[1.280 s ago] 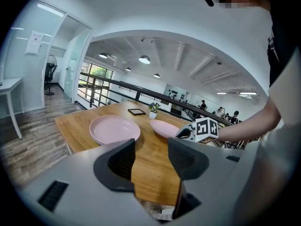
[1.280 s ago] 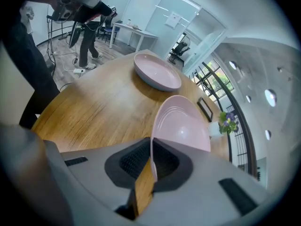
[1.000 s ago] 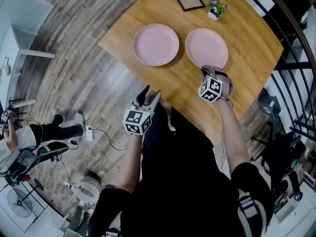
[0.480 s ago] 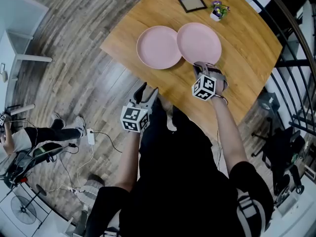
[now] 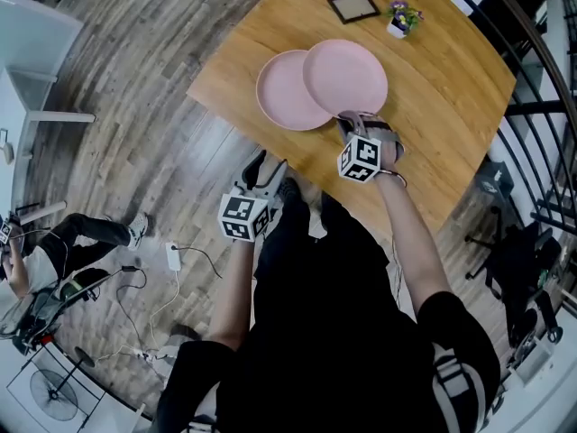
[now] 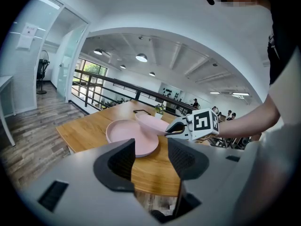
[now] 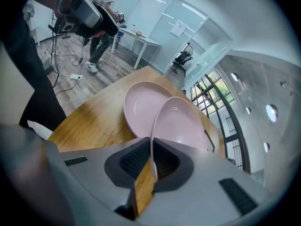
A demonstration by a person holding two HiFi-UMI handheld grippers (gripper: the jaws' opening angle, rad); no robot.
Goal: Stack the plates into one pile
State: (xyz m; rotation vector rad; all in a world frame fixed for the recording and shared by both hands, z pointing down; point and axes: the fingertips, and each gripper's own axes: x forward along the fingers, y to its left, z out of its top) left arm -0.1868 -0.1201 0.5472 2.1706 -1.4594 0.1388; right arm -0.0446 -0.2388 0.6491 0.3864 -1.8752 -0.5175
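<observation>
Wooden table (image 5: pixel 451 79), by far the biggest thing in sight, bearing all the rest. Two pink plates on or over it, no further plates visible. Resting plate (image 5: pixel 281 97) flat on the wood toward the table's left edge. Carried plate (image 5: pixel 347 72) raised and tilted, overlapping the right side of the resting plate in the head view. In the left gripper view, lifted clear of the lower one at the near rim; touching further in or not, impossible to tell. Right gripper (image 5: pixel 352 118) clamped on the near rim of the carried plate, the rim pinched edge-on between the pads in the right gripper view, jaws almost together. Left gripper (image 5: pixel 268 165) hanging off the table's near edge, short of both plates, jaws apart, nothing between them but wood and plates seen beyond. Smaller again, at the far side of the table and well apart from the plates: dark picture frame (image 5: pixel 350 5) lying flat, and near it a little flower pot (image 5: pixel 398 18). Judged progress: pick-up done, transfer under way, about halfway across. Left to do: centring the carried plate over the resting plate, lowering it level, letting go. No pile yet.
</observation>
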